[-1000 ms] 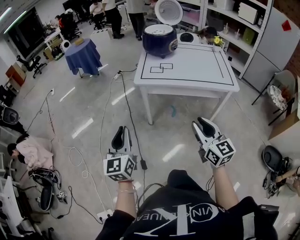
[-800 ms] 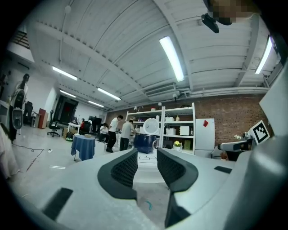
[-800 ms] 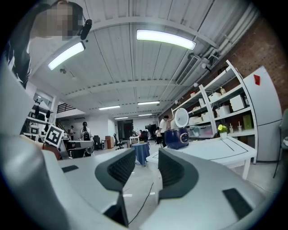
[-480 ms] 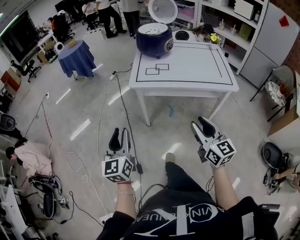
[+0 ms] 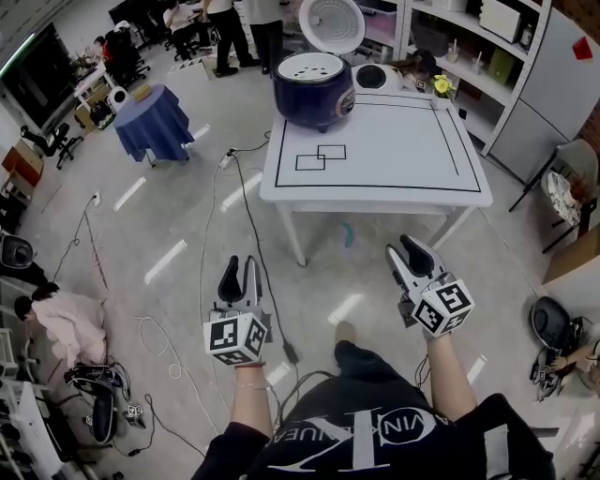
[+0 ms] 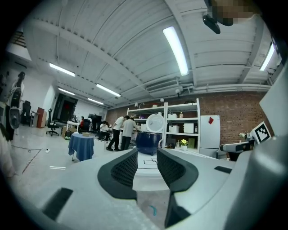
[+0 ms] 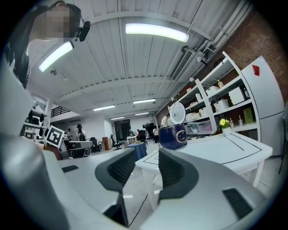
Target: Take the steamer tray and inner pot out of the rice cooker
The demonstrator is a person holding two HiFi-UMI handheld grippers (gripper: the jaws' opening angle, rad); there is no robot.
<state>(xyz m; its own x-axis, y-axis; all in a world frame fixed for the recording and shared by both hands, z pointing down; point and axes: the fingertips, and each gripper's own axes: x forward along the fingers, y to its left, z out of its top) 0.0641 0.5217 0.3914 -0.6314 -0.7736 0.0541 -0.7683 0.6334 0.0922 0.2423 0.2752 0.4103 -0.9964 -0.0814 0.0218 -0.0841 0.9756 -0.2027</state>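
A dark blue rice cooker stands at the far left corner of the white table, its white lid raised. A white perforated steamer tray shows in its mouth; the inner pot is hidden below it. My left gripper and right gripper hang over the floor well short of the table, pointing level at it. Both jaws have just been opening and hold nothing. The cooker shows beyond the left gripper, and the cooker appears past the right gripper.
Cables trail over the floor by the table's left legs. A blue-draped round table stands left, shelves behind, a chair right. A person sits on the floor at left. Black outlined squares mark the tabletop.
The table and cooker have drawn nearer and larger in the head view as both grippers moved toward them. The left jaws now stand apart.
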